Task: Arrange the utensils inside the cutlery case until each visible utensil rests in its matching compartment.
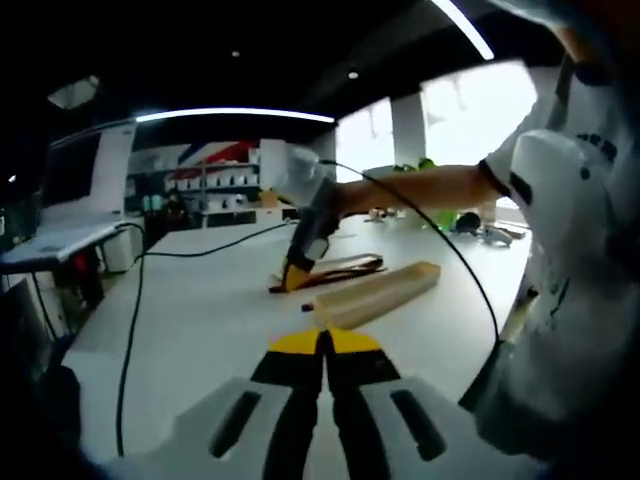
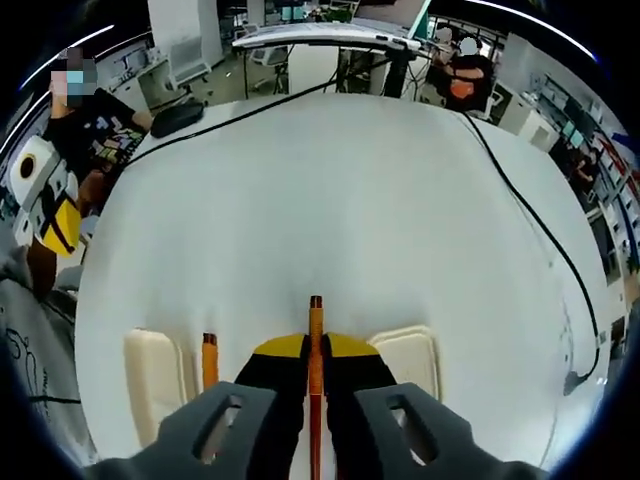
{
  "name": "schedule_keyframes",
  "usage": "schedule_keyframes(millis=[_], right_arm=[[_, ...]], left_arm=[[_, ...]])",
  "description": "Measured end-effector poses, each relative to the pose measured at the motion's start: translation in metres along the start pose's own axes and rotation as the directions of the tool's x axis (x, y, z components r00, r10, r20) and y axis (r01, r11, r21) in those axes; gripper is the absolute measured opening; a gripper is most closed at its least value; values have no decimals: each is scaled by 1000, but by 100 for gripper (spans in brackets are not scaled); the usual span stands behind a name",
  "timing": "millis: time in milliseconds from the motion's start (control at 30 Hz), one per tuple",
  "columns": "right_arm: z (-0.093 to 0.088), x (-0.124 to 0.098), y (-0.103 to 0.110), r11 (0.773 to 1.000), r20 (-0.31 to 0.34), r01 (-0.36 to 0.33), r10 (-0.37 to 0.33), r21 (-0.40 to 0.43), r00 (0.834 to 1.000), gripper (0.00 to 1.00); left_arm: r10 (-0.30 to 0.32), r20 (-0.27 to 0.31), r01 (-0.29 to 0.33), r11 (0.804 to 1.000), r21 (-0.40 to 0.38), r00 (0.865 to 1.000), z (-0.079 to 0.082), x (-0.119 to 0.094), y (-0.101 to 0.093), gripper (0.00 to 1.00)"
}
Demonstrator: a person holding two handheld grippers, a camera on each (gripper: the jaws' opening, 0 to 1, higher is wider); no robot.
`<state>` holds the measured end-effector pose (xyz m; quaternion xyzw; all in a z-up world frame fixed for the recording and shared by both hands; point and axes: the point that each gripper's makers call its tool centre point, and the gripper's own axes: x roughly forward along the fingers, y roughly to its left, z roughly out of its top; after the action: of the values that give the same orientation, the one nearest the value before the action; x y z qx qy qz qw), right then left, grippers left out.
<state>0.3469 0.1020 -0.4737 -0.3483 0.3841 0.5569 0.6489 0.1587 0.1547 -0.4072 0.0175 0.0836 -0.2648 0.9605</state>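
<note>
Holding a thin orange-brown stick (image 2: 316, 340) in your right claw (image 2: 315, 352), jaws pinched narrow on it; the tip juts just ahead of the yellow jaw pads, over the white table (image 2: 340, 180). It may be a chopstick; too thin to be sure.

Left claw (image 1: 323, 345): jaws pressed together, nothing seen between them, raised above the table.

Cutlery case (image 1: 378, 294): seen from the left claw, a long cream tray lying ahead of that claw and slightly to its right. From the right claw, cream parts (image 2: 153, 380) sit to either side of the jaws, just beneath. A second orange stick (image 2: 210, 362) lies just left of the right claw, beside the left cream part.

Risks, as judgement:
- You hold the stick near one end, so it may pivot or slip on release and land across a divider.
- Lowering blind, the jaws could nudge the case or knock the second stick out of place.
- The black cable (image 2: 520, 190) trailing right of the claw could snag your arm.

Hard to make out: compartment dividers sit hidden under the right claw's jaws. Dark straps (image 1: 340, 266) beyond the case are blurred. Whether other utensils lie in the case, cannot tell.
</note>
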Motion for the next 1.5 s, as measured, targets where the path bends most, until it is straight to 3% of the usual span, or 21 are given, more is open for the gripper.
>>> schedule_keyframes(millis=[133,533,833,1133,1367,1500], right_arm=[[-5,-5,3,1000,-32,12,-12,-6,999,3],[-11,-41,15,999,5,27,-27,-16,1000,3],[-9,-64,38,1000,57,-5,6,-18,998,3],[-5,-77,61,999,126,-36,37,-16,991,3],[-4,-75,81,996,127,-88,90,-26,988,3],[-5,-72,85,996,132,-82,87,-45,987,3]], left_arm=[[0,1,0,1000,-4,1000,-1,0,0,0],[-20,0,20,1000,-1,1000,0,5,-10,0],[-49,-7,49,999,5,999,0,10,-20,0],[-56,-17,57,998,8,998,0,11,-22,0],[-63,-25,64,998,11,998,-2,13,-24,0],[-64,-30,64,998,12,998,-4,14,-25,0]])
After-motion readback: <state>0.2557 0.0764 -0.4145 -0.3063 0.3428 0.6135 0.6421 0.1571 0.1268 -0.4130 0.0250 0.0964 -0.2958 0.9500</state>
